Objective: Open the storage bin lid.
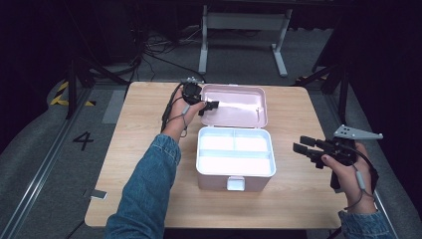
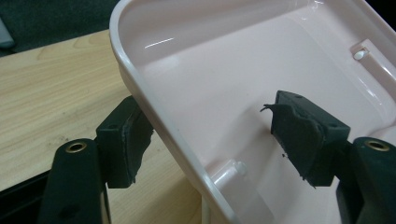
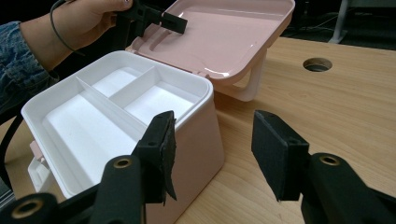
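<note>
The pink box [image 1: 235, 169] sits near the middle of the desk [image 1: 139, 199], its lid [image 1: 239, 105] thrown back toward twelve o'clock and resting open behind the body. Inside lies a white tray [image 1: 235, 152] split into three compartments: two small ones at the far side, one long one nearer the person.

The left gripper [image 1: 206, 106] is at the lid's nine o'clock edge. Its jaws straddle the rim, one pad outside and one inside, standing apart with no pad pressing on the plastic. The likely trouble is there: the lid is unheld, and a nudge from either pad as the hand pulls away could tip it forward and swing it shut, or shove the whole box across the desk. The torn, ragged pad [image 2: 299, 135] could also catch on the rim.

The right gripper [image 1: 304, 144] hangs at three o'clock of the box, well apart from it, jaws wide and empty, so nothing steadies the body.

Count: one box, one lid, one tray with three compartments, one front latch [image 1: 235, 183], two grippers, one cable hole [image 3: 317, 64] in the desk.
</note>
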Demonstrator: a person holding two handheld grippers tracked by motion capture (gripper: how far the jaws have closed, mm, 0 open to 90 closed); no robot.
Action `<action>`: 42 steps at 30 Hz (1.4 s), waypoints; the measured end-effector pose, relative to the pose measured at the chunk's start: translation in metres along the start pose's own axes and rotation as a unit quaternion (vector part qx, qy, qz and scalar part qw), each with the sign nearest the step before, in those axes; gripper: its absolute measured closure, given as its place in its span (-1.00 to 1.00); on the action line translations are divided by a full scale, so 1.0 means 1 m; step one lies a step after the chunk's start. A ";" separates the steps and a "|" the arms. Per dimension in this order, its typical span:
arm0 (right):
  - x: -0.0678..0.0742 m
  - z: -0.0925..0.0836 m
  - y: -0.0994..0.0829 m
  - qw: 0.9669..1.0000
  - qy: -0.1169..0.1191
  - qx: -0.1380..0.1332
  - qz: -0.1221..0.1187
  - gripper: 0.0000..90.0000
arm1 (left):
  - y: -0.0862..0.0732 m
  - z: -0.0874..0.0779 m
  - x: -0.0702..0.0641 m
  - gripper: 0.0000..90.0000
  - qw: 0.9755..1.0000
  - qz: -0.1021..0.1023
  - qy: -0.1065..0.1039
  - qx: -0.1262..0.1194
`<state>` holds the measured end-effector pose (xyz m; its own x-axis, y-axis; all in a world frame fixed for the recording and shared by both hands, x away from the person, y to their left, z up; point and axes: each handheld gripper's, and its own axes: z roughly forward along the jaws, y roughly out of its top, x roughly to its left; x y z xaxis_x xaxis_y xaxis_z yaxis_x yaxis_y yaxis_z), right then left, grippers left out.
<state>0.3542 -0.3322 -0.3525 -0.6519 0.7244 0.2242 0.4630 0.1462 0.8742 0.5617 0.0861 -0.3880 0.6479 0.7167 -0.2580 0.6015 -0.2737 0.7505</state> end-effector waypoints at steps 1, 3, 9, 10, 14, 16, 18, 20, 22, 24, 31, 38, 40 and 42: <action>0.000 0.000 0.000 1.000 0.000 -0.001 0.002 0.12 | 0.000 0.001 0.000 -0.33 1.000 -0.001 0.003 0.006; 0.000 -0.001 0.000 1.000 -0.001 -0.003 0.003 0.12 | 0.000 0.001 0.000 -0.34 1.000 -0.005 0.009 0.016; -0.001 0.000 0.000 1.000 -0.003 -0.001 0.002 0.09 | -0.001 0.003 0.000 -0.34 0.999 -0.019 0.023 0.039; -0.001 0.000 0.000 1.000 -0.004 -0.001 0.001 0.08 | -0.001 0.003 0.000 -0.34 0.999 -0.019 0.023 0.039; -0.001 -0.001 0.000 1.000 -0.006 -0.001 0.001 0.08 | -0.001 0.004 -0.001 -0.34 0.998 -0.029 0.030 0.051; -0.001 -0.001 0.000 1.000 -0.007 -0.001 0.001 0.07 | -0.001 0.004 -0.002 -0.35 0.997 -0.029 0.045 0.054; -0.001 -0.001 0.000 1.000 -0.008 -0.002 0.000 0.07 | -0.001 0.003 -0.004 -0.31 0.997 -0.018 0.060 0.052; -0.001 -0.002 0.000 1.000 -0.012 -0.004 -0.003 0.07 | 0.000 0.001 -0.005 -0.25 0.996 -0.014 0.073 0.045; -0.001 -0.002 0.000 1.000 -0.012 -0.004 -0.002 0.07 | 0.002 -0.002 -0.006 -0.25 0.996 -0.006 0.083 0.026; -0.001 -0.002 0.000 1.000 -0.012 -0.004 -0.002 0.07 | 0.004 -0.006 -0.006 -0.25 0.996 0.001 0.083 0.013; -0.003 -0.003 0.000 1.000 -0.015 -0.005 0.001 0.07 | 0.010 -0.038 -0.025 -0.25 0.996 0.061 0.043 -0.041; -0.004 0.000 0.001 1.000 -0.018 -0.002 0.002 0.04 | 0.010 -0.083 -0.058 -0.26 0.991 0.112 0.009 -0.067; -0.006 0.002 0.002 1.000 -0.019 -0.001 0.004 0.04 | 0.008 -0.096 -0.067 -0.27 0.990 0.125 0.002 -0.073; -0.007 0.005 0.003 1.000 -0.018 0.000 0.001 0.03 | 0.005 -0.107 -0.072 -0.28 0.988 0.132 -0.002 -0.075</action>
<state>0.3629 -0.3338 -0.3536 -0.6287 0.7488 0.2101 0.4644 0.1447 0.8737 0.4679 0.1015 -0.3000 0.7745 0.6310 -0.0438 0.3356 -0.3512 0.8741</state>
